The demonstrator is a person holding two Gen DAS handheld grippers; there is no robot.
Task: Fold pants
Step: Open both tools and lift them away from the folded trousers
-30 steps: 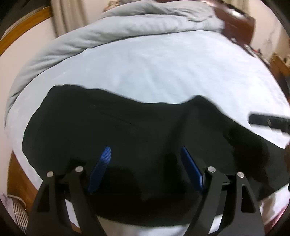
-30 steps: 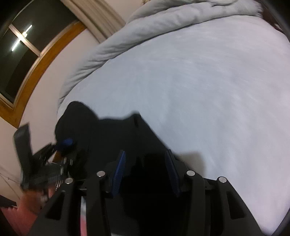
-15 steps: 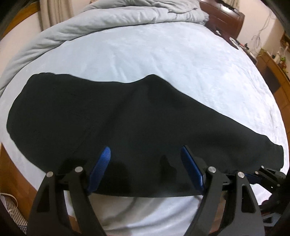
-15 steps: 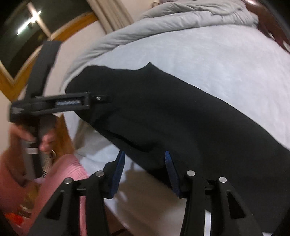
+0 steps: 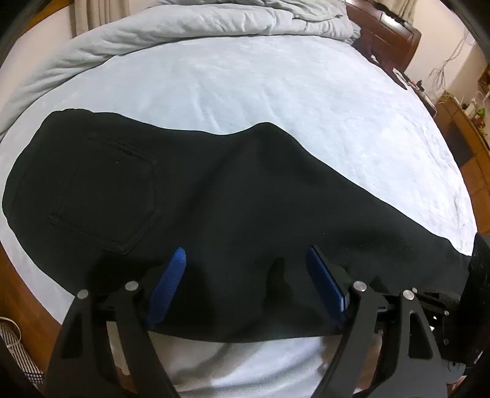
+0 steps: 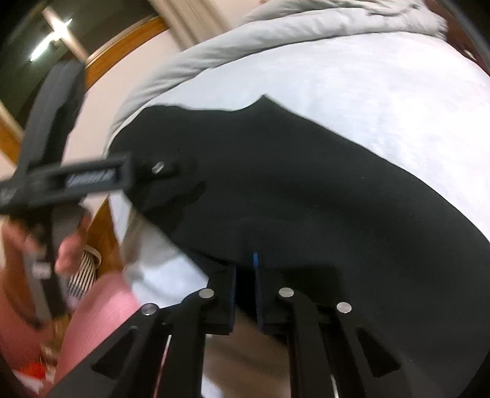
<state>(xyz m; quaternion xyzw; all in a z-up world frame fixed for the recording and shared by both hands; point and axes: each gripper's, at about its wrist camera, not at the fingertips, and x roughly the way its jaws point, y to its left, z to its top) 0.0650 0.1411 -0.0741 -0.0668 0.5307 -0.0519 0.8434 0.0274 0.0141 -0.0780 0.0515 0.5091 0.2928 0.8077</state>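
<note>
1. The right tongs [image 6: 245, 275] have just been closing and now sit pressed nearly together on the near edge of the black pants [image 5: 232, 196]; only a thin bite of cloth seems caught, so I judge it may slip free on a lift

2. If the bite takes only the top layer, the layers could part and the fold would go crooked; from this view I cannot tell how many layers are caught

3. The left tongs [image 5: 245, 275] stand spread wide just above the pants near the same edge, pinching nothing; closing there could bunch loose cloth rather than a clean hem

4. With one side pinched and the other free, a pull would likely drag the pants askew across the pale sheet [image 5: 275, 91]

5. The pants lie flat along the near side of the bed, back pocket [image 5: 104, 196] up, their near edge close to the mattress edge; a careless tug could slide them off toward the floor

6. The rumpled grey duvet [image 5: 183, 27] lies well apart at the far side, so it poses little risk unless the fold is thrown far
</note>
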